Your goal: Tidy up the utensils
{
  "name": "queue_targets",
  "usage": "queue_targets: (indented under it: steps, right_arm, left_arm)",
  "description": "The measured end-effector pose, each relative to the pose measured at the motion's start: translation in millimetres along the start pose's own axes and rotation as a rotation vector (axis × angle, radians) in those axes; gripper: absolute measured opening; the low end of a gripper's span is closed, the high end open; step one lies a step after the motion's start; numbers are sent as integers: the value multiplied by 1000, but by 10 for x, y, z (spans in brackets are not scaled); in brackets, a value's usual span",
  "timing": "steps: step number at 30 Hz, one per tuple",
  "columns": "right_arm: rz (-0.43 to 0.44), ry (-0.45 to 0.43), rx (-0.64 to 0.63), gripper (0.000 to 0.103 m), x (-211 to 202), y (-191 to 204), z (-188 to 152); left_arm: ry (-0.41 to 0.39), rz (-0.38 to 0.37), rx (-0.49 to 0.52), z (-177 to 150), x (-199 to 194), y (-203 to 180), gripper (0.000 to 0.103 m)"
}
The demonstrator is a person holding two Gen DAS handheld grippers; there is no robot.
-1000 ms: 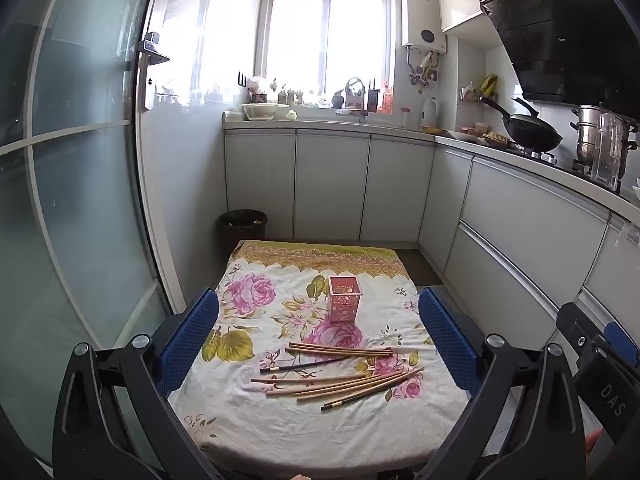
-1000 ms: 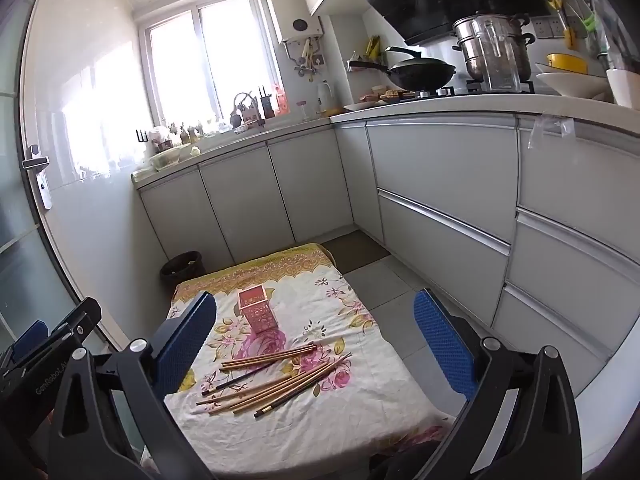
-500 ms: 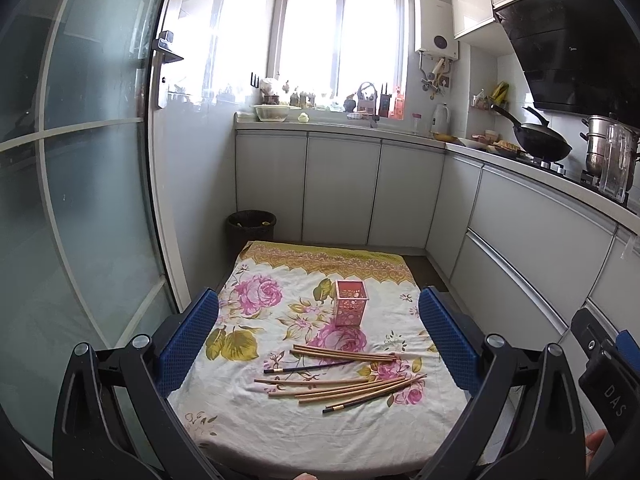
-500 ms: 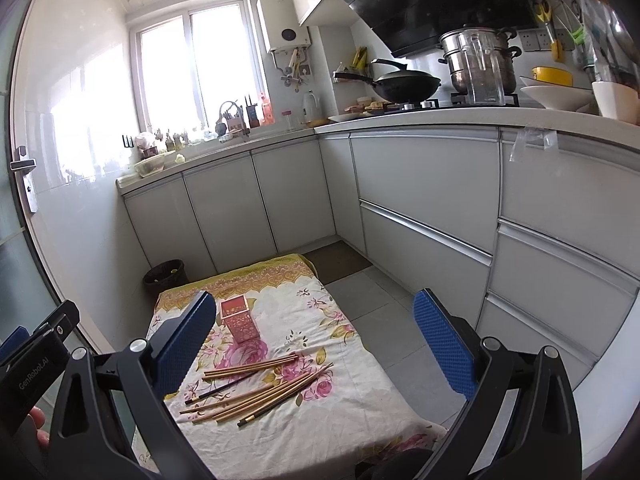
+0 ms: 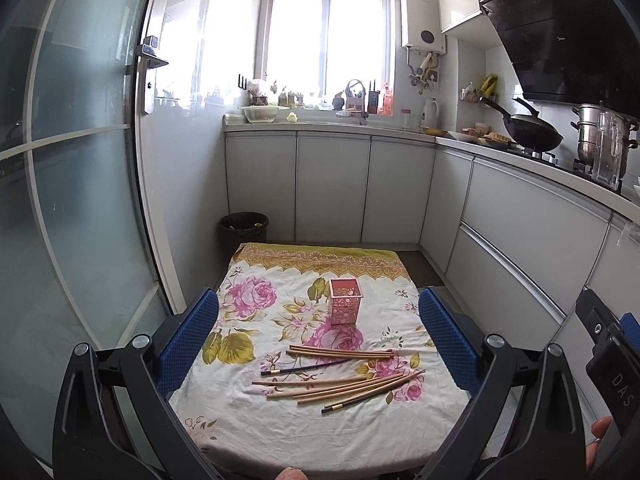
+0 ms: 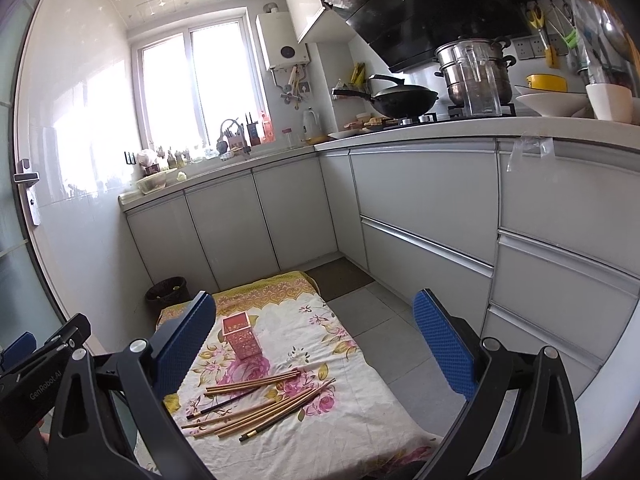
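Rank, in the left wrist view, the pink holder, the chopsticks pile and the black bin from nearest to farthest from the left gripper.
1. Chopsticks pile: on the floral cloth, just ahead of the left gripper.
2. Pink holder: upright, mid-cloth, beyond the pile.
3. Black bin: on the floor past the cloth's far left corner.

Bright window (image 5: pixel 326 40) lights grey cabinets (image 5: pixel 332 188), tiled floor (image 6: pixel 384 320) and frosted glass door (image 5: pixel 72 160).
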State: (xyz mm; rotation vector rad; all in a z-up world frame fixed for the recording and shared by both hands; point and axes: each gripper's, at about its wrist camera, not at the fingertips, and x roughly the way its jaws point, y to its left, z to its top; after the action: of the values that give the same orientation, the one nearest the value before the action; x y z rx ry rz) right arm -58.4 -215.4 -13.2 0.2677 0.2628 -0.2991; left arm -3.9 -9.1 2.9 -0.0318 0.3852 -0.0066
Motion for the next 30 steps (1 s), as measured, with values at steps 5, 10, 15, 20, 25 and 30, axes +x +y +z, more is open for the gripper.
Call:
queue_targets:
  steps: [5,10,15,20,25,30]
  right_arm:
    - [32,-1,9,96,43,13,110]
    - [44,-69,0,96,-96,-4,309]
    - [25,-10,-1,96,11,-69,169]
    - [33,8,-6,96,14,-14,118]
    - [50,23,-20,96,9,49,48]
    - [61,38,-30,96,34,83,4]
  left_arm:
    - [-19,8,-25,20,1,29,96]
    - [-19,11,-53,41,33,104,96]
    - [20,2,-72,4,88,96,96]
    - [1,17,-66,18,38,96,96]
    - [4,21,-74,29,35,112,96]
    - [2,31,-64,19,43,107,96]
